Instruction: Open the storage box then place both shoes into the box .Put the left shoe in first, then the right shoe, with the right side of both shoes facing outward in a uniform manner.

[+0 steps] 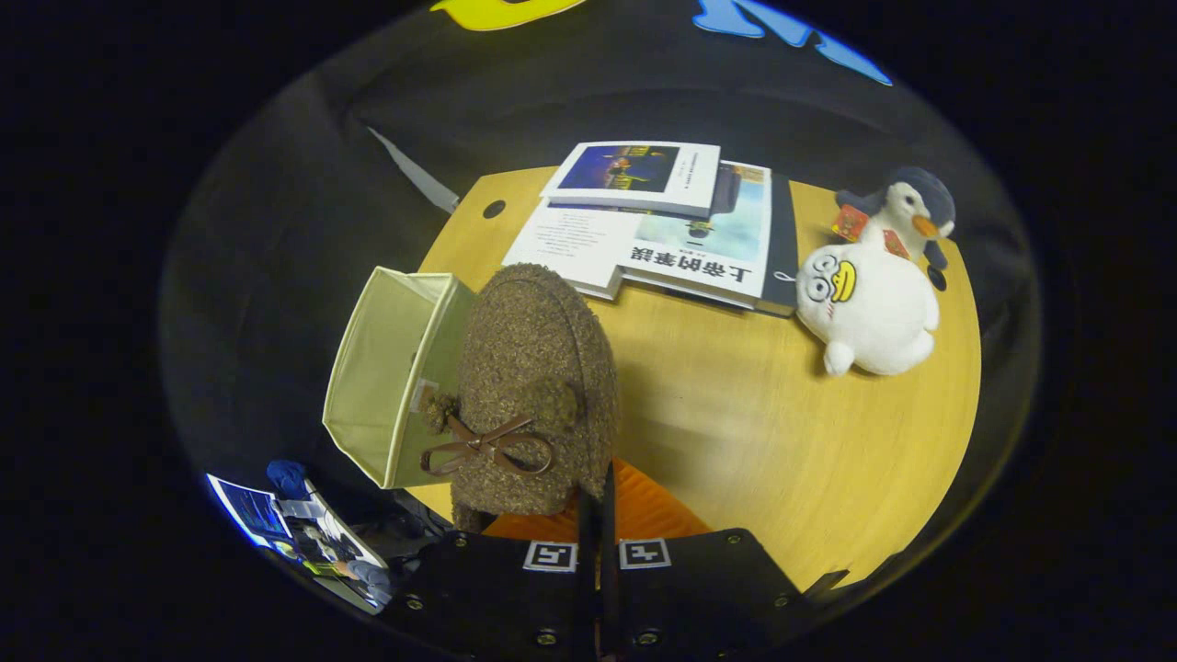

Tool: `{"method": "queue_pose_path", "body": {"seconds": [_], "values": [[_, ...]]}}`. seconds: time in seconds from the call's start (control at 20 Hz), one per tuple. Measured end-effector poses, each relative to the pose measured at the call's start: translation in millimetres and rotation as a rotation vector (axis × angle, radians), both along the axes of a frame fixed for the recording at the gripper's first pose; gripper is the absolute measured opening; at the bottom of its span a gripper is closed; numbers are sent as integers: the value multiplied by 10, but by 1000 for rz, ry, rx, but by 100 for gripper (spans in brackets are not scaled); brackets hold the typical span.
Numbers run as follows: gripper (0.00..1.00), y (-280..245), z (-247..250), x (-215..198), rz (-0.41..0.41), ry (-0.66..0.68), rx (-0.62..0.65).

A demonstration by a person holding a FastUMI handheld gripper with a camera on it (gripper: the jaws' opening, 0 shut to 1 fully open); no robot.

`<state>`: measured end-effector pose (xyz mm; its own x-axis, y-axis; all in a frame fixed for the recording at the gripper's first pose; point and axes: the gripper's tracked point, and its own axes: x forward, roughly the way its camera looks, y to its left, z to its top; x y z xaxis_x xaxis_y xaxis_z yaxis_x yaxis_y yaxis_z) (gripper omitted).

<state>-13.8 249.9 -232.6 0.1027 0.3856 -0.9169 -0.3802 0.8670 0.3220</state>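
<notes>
Currently held: brown fuzzy shoe (533, 386) with a brown bow, pinched at its rear edge in the gripper (598, 510), fingers nearly together on thin material, orange lining showing beside them. Raised above the tabletop (763, 432), toe pointing away. Immediately left of the shoe and touching it in view: pale yellow fabric storage box (391, 377), open, at the tabletop's left edge. Beyond the shoe: stack of books (662, 225). Right of the books: white duck plush (864, 308), lying flat, with a penguin plush (906, 211) just behind, touching it.
</notes>
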Motion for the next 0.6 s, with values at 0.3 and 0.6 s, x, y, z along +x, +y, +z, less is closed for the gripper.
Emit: {"method": "queue_pose_path", "body": {"seconds": [0.3,0.6], "values": [[3,655,155,0,84,-11,27],[2,1414,292,-75,145,22,59]]}}
